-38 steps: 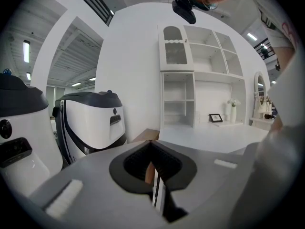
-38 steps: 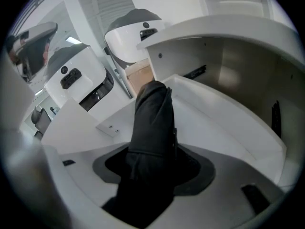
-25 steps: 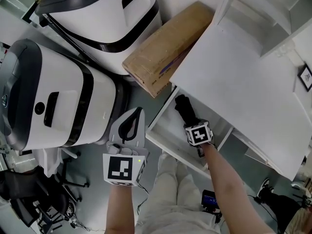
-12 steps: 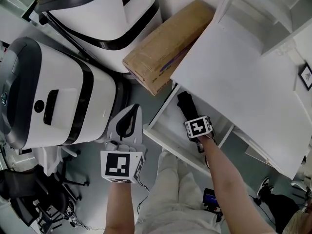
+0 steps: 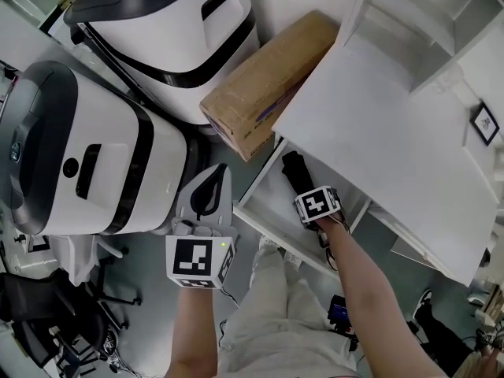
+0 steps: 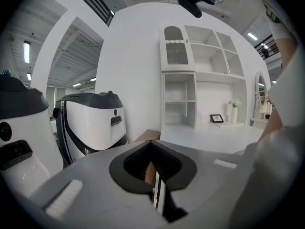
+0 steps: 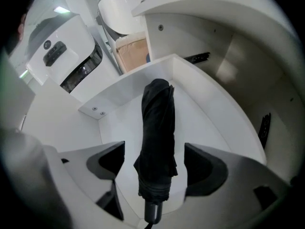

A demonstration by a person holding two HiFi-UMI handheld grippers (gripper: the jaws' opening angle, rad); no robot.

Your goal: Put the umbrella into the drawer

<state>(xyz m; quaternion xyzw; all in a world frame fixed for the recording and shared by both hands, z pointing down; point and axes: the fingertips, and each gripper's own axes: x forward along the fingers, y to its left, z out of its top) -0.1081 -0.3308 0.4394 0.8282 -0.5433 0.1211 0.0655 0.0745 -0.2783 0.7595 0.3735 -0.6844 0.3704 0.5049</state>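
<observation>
Head view: white machines with black trim, the biggest items, stand well off the left side of the drawer. A white tabletop overhangs the back of the drawer, which is pulled out from under it and stands open. A cardboard box leans just beyond the drawer's far corner.

Umbrella: black, folded, lying flat and lengthwise on the drawer floor, about midway between the side walls. Its far end points to the drawer corner nearest the box. The short stub end lies on the near side.

Right tongs: over the drawer, pointing steeply down. The jaws have just been opening and now stand spread wide. The umbrella lies between them, but there is a gap to the fabric on both sides, so no grip.

Left tongs: outside the drawer, off its left front, pressed together, nothing in them.

Judgement: placement looks done, with the drawer not yet closed.

Handling, judged: light. A stiff core under loose, slick fabric, so the folds can slide or bunch under the pads. Not fragile. If it needs shifting, pinch across the wrapped middle where the bundle is thickest, or take the stub end. Avoid the loose fabric edges.
</observation>
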